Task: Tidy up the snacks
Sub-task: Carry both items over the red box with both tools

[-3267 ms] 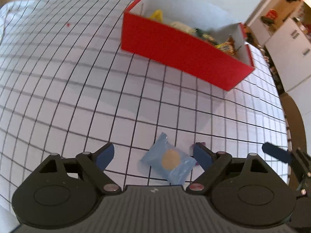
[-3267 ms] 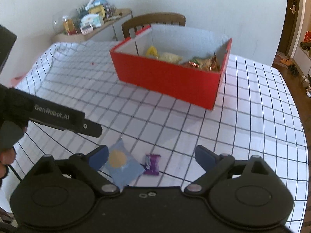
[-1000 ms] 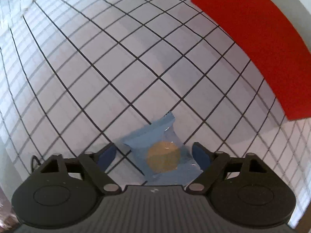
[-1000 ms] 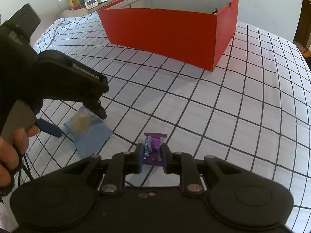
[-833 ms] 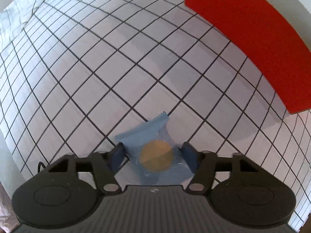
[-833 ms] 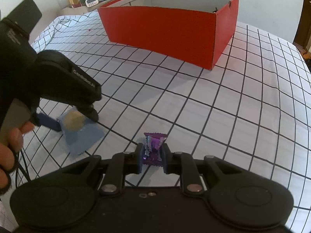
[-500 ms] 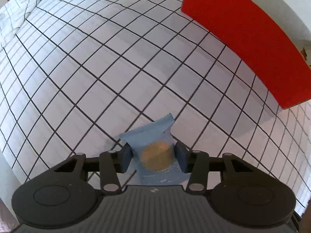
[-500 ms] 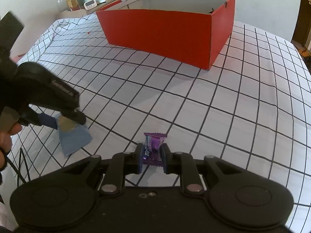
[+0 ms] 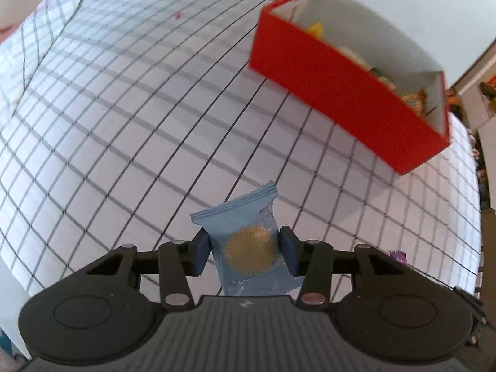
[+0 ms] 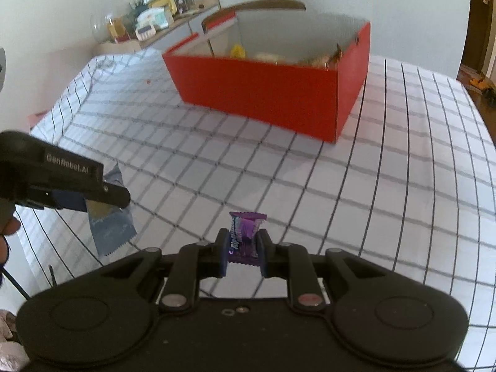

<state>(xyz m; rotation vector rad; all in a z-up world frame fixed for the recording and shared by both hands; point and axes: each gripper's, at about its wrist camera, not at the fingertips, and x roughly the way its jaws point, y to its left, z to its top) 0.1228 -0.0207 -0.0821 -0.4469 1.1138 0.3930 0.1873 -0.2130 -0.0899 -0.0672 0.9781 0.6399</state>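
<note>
My left gripper [image 9: 245, 252] is shut on a blue cookie packet [image 9: 248, 241] and holds it above the checked tablecloth. From the right wrist view the same packet [image 10: 110, 229] hangs from the left gripper [image 10: 93, 198]. My right gripper [image 10: 242, 252] is shut on a small purple candy [image 10: 243, 235], lifted off the cloth. The red box [image 9: 344, 99] with white inner walls stands ahead at the far right and holds several snacks; it also shows in the right wrist view [image 10: 269, 86].
A white tablecloth with a black grid [image 10: 372, 186] covers the round table. A wooden chair [image 10: 269, 4] stands behind the box. A side shelf with jars and packets [image 10: 152, 21] is at the far left wall.
My left gripper closed on the blue packet and lifted it off the cloth. My right gripper, shut on the purple candy throughout, has risen too. Both views now look over the box's rim.
</note>
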